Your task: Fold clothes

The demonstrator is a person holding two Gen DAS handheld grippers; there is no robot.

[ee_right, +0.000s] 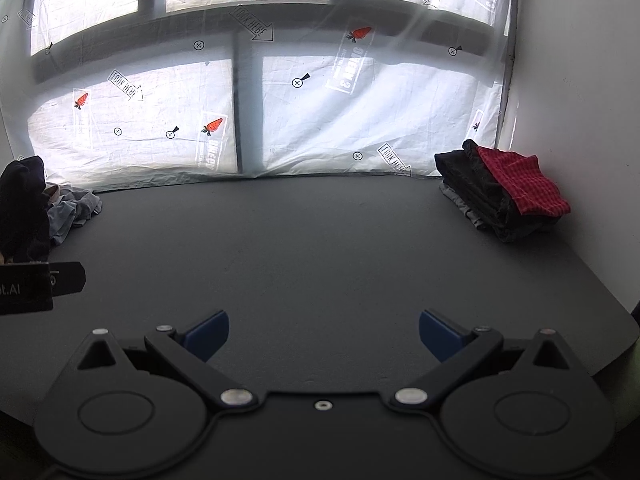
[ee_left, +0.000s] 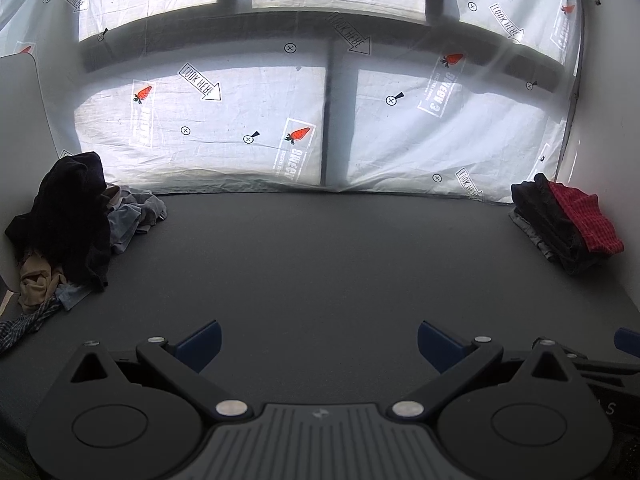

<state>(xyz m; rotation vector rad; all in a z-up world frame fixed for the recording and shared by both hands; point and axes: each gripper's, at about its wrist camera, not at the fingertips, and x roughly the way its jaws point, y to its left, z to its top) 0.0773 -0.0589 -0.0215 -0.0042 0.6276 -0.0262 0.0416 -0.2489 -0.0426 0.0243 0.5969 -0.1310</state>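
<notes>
Nearest to each camera is its own gripper. The left gripper (ee_left: 318,344) has its two blue fingers (ee_left: 200,344) spread wide apart, and nothing is between them; below them is only the dark grey bench (ee_left: 320,264). The right gripper (ee_right: 324,336) is in the same state: its blue fingers (ee_right: 208,334) are far from each other and they hold nothing. In the right wrist view, a black part of the left gripper comes in at the left edge, so the two grippers are side by side above the near part of the bench.

Further away, the middle of the bench carries no cloth. On the far left side lies a heap of unfolded clothes (ee_left: 68,232): a dark garment (ee_left: 76,208) stands on top, with light blue, beige and checked pieces crumpled under and around it. The heap touches a white panel (ee_left: 20,120) at the left. On the far right side, close to the white wall (ee_right: 580,120), is a stack of folded clothes (ee_right: 492,200). It has dark pieces below and a red checked garment (ee_right: 524,184) on top.

Behind the bench hangs a white sheet (ee_left: 248,120) printed with carrots, arrows with the words "LOOK HERE" and small circled crosses. Light comes through it, and dark window bars show behind.
</notes>
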